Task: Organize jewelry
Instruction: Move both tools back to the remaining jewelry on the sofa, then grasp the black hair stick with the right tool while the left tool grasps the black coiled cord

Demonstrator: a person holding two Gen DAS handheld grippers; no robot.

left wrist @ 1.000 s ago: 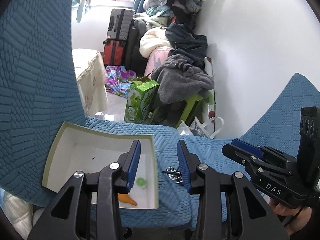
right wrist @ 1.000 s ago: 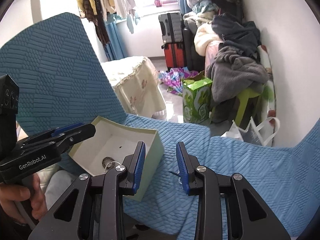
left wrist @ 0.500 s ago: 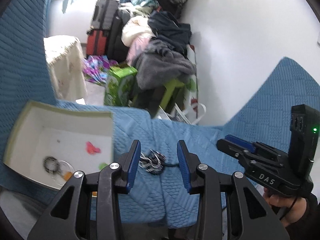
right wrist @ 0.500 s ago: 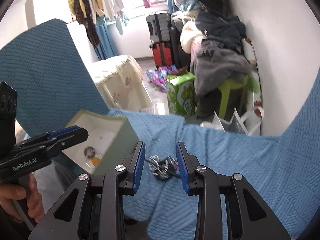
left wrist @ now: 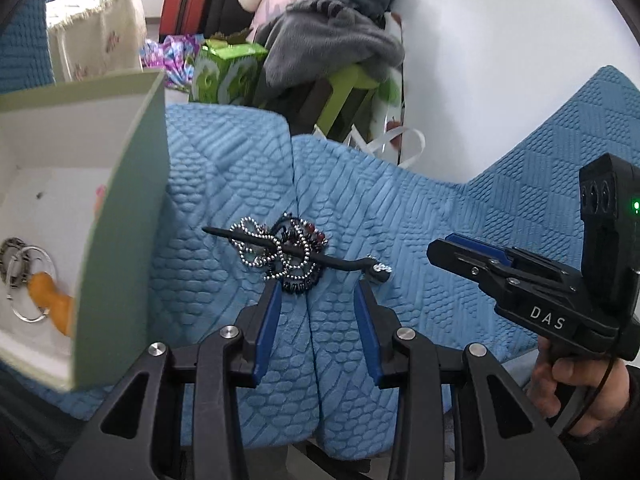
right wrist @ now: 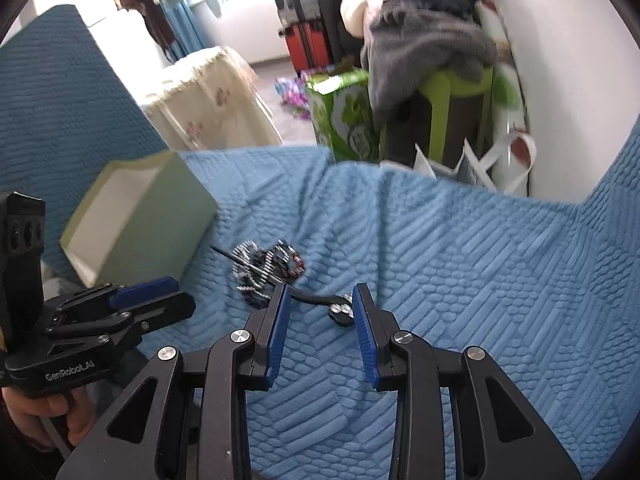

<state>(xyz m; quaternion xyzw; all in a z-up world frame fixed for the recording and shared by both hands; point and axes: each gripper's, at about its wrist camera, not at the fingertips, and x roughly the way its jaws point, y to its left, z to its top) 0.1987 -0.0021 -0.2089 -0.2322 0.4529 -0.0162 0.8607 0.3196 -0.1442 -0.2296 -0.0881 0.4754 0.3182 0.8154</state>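
Left wrist view: left tongs (left wrist: 316,290) spread wide, empty, the tangled jewelry (left wrist: 282,254) just beyond their tips. Right tongs (right wrist: 318,296) gape too, straddling the black hairpin (right wrist: 316,298).

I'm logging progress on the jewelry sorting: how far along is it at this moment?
Partly done. The green box already holds rings and an orange piece. Nothing is in hand: the left gripper and right gripper are both open above the blue cover. Left to do: the tangled bead chains and black hair stick lie outside the box.
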